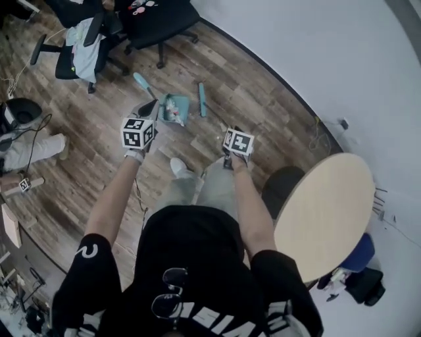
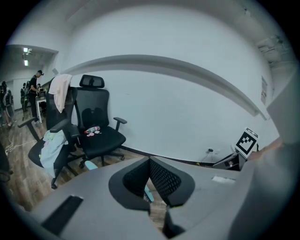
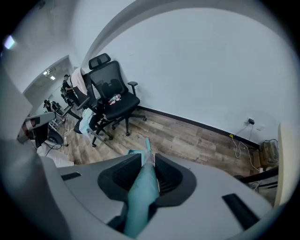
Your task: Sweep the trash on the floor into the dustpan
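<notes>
A teal dustpan (image 1: 175, 109) with bits of trash in it sits on the wood floor ahead of my feet. Its long handle ends in a light blue tip (image 1: 140, 81), which shows just past the left jaw (image 2: 90, 165). My left gripper (image 1: 150, 108) (image 2: 150, 161) is beside that handle with its jaws shut tip to tip, and nothing shows between them. My right gripper (image 1: 229, 133) (image 3: 149, 164) is shut on the teal broom handle (image 3: 140, 197). The handle runs down to the broom head (image 1: 202, 99) (image 3: 147, 144) on the floor next to the dustpan (image 3: 135, 152).
Two black office chairs (image 1: 154, 20) (image 1: 79, 49) stand ahead by the white wall (image 1: 316, 46); one carries clothes. A round wooden table (image 1: 325, 214) is close at my right. A person sits on the floor at the left (image 1: 29, 148). A cable and socket (image 3: 251, 123) lie along the wall.
</notes>
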`<state>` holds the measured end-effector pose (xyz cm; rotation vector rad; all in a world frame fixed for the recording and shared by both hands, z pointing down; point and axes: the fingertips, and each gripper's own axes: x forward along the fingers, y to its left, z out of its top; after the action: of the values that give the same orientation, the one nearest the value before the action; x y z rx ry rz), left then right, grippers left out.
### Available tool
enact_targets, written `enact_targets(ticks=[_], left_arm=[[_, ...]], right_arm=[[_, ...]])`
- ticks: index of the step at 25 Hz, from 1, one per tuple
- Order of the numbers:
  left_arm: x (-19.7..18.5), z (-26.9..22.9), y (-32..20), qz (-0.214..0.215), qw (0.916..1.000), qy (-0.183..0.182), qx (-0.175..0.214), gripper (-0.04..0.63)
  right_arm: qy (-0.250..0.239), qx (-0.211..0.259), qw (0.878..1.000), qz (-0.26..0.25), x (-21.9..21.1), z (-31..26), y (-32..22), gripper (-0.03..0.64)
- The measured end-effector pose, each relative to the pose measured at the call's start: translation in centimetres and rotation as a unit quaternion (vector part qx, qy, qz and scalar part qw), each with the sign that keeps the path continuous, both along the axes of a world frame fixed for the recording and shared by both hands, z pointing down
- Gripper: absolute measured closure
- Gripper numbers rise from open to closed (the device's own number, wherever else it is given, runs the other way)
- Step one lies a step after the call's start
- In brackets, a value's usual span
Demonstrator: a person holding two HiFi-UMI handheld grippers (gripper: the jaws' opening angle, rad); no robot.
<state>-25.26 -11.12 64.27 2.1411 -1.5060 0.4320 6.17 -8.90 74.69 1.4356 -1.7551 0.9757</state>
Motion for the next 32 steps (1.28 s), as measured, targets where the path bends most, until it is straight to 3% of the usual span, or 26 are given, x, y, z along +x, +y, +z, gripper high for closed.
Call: enact_targets(ticks=[8,13,24,32], left_arm=[[11.7,-3.6,-1.7,0.040,0.9992,0.008,0.004,0.598],[17.5,-5.5,-2.9,0.065,0.9979,0.000,0.009,0.598],[24.6,-7.8,-4.9,0.102,0.9943,-0.021,0.022,0.598],[29.8,-7.1,-3.7,0.148,0.9884,-0.031,0.016,0.598]], right_arm=[[-0.041,0.012,0.998,0.045,9.8,-6.6,1.5,0.534],[-0.026,0.024,0.997,0.069,15.8,-8.7,1.3,0.534],[-0.043,0.035,0.993,0.108,22.9,-9.6,1.9,0.534],[-0.048,0.023,0.987,0.152,27.2,-7.9,5.4,0.534]])
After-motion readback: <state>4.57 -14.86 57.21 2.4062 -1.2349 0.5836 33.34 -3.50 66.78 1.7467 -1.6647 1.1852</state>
